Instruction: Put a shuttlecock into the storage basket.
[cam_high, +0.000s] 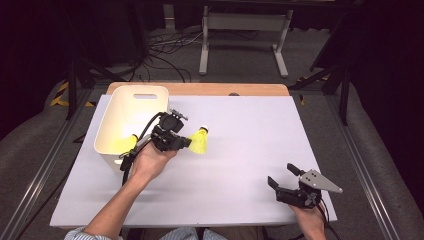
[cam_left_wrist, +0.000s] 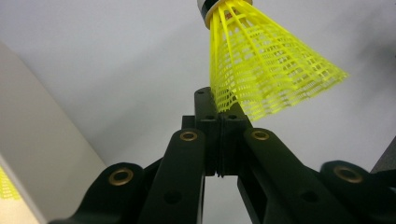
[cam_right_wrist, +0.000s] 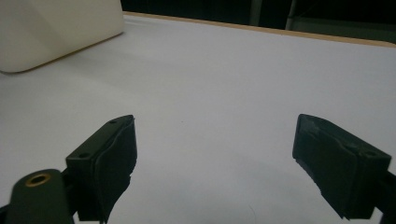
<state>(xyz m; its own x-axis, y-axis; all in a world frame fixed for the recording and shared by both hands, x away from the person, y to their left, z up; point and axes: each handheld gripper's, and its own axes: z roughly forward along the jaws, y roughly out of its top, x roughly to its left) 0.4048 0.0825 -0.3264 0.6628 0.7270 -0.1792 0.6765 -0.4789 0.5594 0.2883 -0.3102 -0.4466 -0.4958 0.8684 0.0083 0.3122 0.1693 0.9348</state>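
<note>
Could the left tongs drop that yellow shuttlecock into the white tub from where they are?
Probably yes. The left tongs are shut on the skirt of the shuttlecock, held right beside the white tub. The tub's top is open, one shuttlecock already lies inside, and nothing stands between.

- Yellow shuttlecocks: 2. One (cam_high: 200, 141) is off the white table (cam_high: 240, 165), held by the skirt, left of the table's middle. The second shuttlecock (cam_high: 126, 144) lies inside the bin.
- Cream bins: 1. The bin (cam_high: 131, 107) stands at the far left corner of the table, with a handle slot in its far wall.
- Handheld grippers: 2. The left gripper (cam_high: 183, 142) has its jaws pressed together on the first shuttlecock's skirt; the right gripper (cam_high: 281, 175), jaws spread with nothing between them, is near the near right corner.
- Tables: 1, white top with a wooden far edge.
- Hands: 2, one per gripper.
</note>
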